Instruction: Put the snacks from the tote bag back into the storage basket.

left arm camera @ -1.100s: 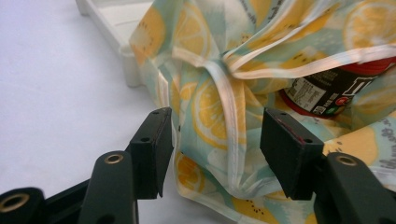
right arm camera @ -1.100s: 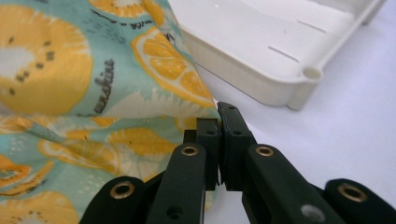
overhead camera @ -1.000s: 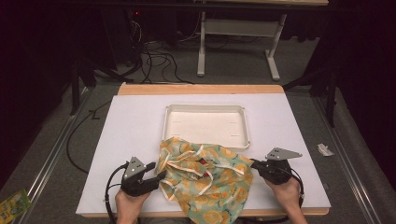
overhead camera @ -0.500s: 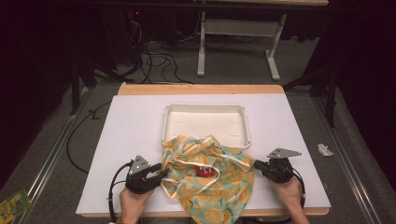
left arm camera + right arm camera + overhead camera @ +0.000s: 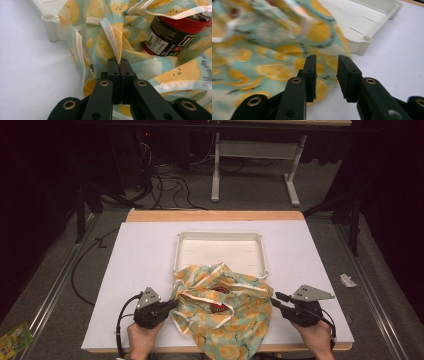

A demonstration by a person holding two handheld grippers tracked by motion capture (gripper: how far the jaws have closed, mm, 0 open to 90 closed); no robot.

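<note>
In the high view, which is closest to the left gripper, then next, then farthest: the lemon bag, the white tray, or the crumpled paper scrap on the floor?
1. The lemon bag, right at the left gripper, whose jaws pinch its edge.
2. The white tray, farther up the table, behind the bag.
3. The paper scrap, far off on the floor at the table's right.

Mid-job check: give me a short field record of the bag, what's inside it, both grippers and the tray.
bag: lemon-print fabric bag, crumpled on the white table, far edge lapping the tray
contents: dark jar with red lid, lying tilted inside the bag's mouth
left gripper: just closed, pinching a white-trimmed fold of the bag
right gripper: jaws just been opening, apart, nothing between them, beside the bag's right edge
tray: white rectangular plastic tray, empty
</note>
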